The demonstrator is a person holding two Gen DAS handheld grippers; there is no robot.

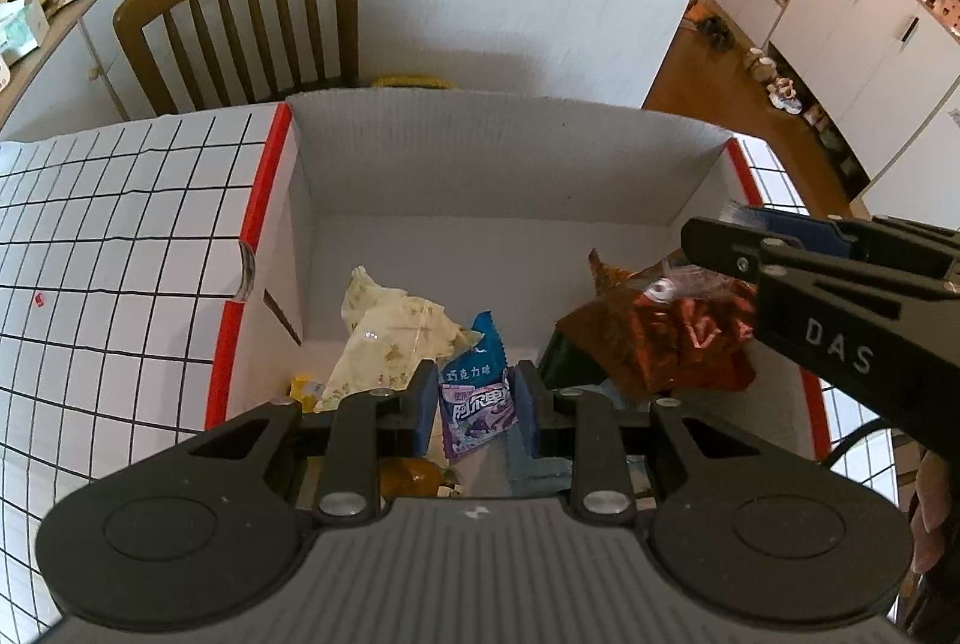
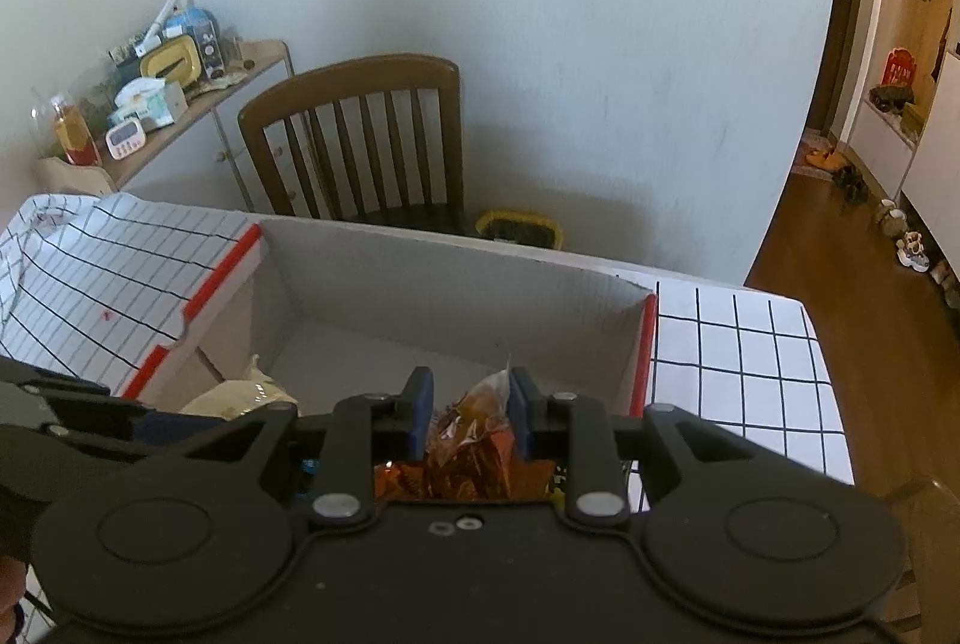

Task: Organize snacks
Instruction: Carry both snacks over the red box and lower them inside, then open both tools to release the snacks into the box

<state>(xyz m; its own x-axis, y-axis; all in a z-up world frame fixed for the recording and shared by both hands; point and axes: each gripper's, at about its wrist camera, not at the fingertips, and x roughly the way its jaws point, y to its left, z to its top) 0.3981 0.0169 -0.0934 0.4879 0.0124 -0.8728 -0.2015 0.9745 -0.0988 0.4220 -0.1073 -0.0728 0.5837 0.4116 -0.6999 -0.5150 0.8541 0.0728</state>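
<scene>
Snacks lie loose inside the open cardboard box [image 1: 480, 164], whose red-edged flaps fold out over the grid-patterned tablecloth [image 1: 108, 236]. We hold the left gripper [image 1: 474, 401] low over the box, its blue pads pressed on either side of a purple candy packet [image 1: 477, 413] with a blue top, so it is clamped on that packet. Just to the left of it we see a cream-coloured wrapper [image 1: 390, 338], and a small yellow piece [image 1: 302, 387] near the box wall. To the right sits a crinkled red-brown foil bag [image 1: 678, 338] over a dark green pack [image 1: 567, 362]. Our right gripper [image 2: 469, 419] comes in above that side of the box; in its own view the pads close on the orange-brown foil bag [image 2: 474, 440], gripping it. A wooden chair [image 2: 360, 134] stands beyond the box against the white wall, beside a cluttered cabinet [image 2: 198, 104].
</scene>
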